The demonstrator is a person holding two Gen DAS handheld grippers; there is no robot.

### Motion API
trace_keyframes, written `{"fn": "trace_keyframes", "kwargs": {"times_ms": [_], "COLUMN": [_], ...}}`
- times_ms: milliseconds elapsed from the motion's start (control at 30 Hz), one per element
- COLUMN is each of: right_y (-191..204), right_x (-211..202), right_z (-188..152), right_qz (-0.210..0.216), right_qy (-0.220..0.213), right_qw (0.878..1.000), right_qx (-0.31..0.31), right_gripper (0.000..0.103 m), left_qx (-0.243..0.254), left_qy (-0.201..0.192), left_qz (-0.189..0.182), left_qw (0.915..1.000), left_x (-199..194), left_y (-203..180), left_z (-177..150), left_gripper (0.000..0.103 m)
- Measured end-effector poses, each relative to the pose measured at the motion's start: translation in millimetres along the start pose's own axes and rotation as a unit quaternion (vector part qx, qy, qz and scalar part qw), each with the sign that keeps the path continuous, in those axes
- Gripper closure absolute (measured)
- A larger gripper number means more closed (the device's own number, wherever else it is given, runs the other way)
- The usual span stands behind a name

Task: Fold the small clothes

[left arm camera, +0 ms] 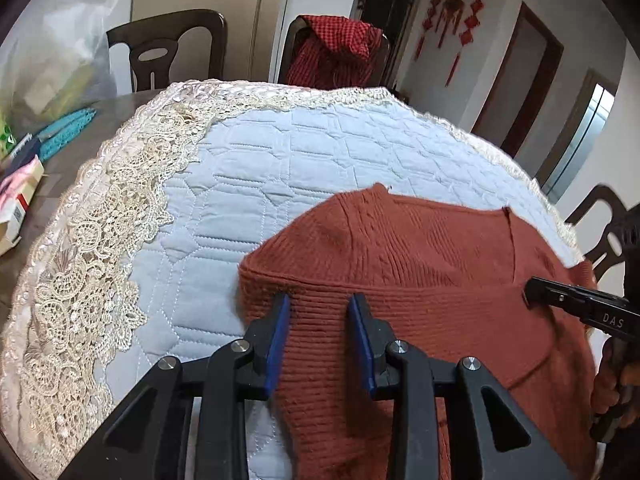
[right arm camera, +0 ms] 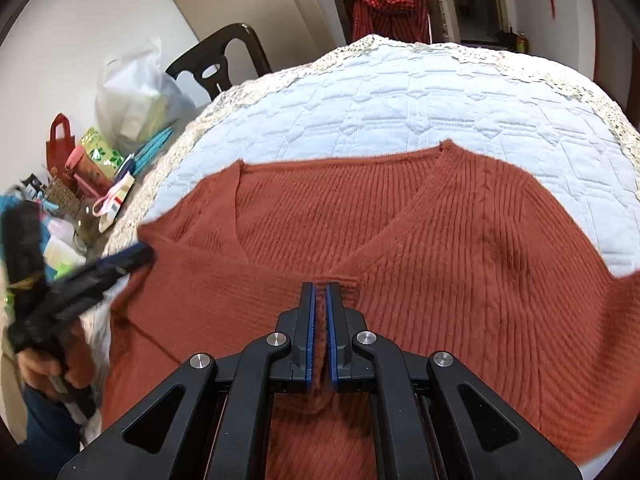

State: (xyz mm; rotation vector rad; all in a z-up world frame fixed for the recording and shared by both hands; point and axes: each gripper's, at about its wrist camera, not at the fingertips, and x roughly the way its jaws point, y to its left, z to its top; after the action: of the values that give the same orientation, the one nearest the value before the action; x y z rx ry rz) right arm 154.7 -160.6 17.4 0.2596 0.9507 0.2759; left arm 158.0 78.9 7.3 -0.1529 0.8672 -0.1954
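Right wrist view: the rust sweater (right arm camera: 400, 220) is lying flat on the quilted counter (right arm camera: 400, 92), collar pointing away. The right gripper (right arm camera: 320, 292) is pinching the V-neck's point, fingers together. The left gripper (left arm camera: 319, 304) is hovering nearer the shoulder fold, fingers apart, gripping nothing.

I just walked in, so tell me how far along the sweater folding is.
Early. The rust sweater lies spread on the quilted cover, V-neck showing. Left sleeve looks folded across. The right tongs are shut at the neckline; the left tongs stand open over the shoulder. The body folds remain.
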Motion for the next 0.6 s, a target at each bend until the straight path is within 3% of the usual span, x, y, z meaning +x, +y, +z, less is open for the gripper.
{"fn": "trace_keyframes", "kwargs": {"times_ms": [100,267,400,500,600], "right_y": [6.1,16.3,16.1,13.2,15.5], "right_x": [-15.4,-25.4,-14.4,-17.9,-25.0], "right_z": [-3.7,-30.1,-39.9,-37.7,-46.4], "right_qz": [-0.008,0.0,-0.012,-0.014,-0.024], "right_qy": [-0.015,0.002,0.014,0.015,0.009], "right_qw": [1.0,0.999,0.998,0.999,0.998], "right_qx": [-0.017,-0.044,-0.061,-0.043,-0.061], "right_gripper": [0.098,0.098,0.097,0.096,0.095], "left_qx": [0.003,0.018,0.034,0.012,0.021], "left_qy": [-0.008,-0.015,0.009,0.005,0.0], "left_qz": [0.007,-0.026,0.011,0.003,0.012], "left_qw": [0.9999,0.9994,0.9993,0.9999,0.9997], "left_x": [-16.0,-47.3,-34.5,-40.4,-47.4], "left_y": [0.9,-8.1,-8.9,-3.6,-8.5], "left_z": [-5.6,-34.3,-46.4,-47.6,-53.0], "left_gripper": [0.069,0.069,0.069,0.069,0.069]}}
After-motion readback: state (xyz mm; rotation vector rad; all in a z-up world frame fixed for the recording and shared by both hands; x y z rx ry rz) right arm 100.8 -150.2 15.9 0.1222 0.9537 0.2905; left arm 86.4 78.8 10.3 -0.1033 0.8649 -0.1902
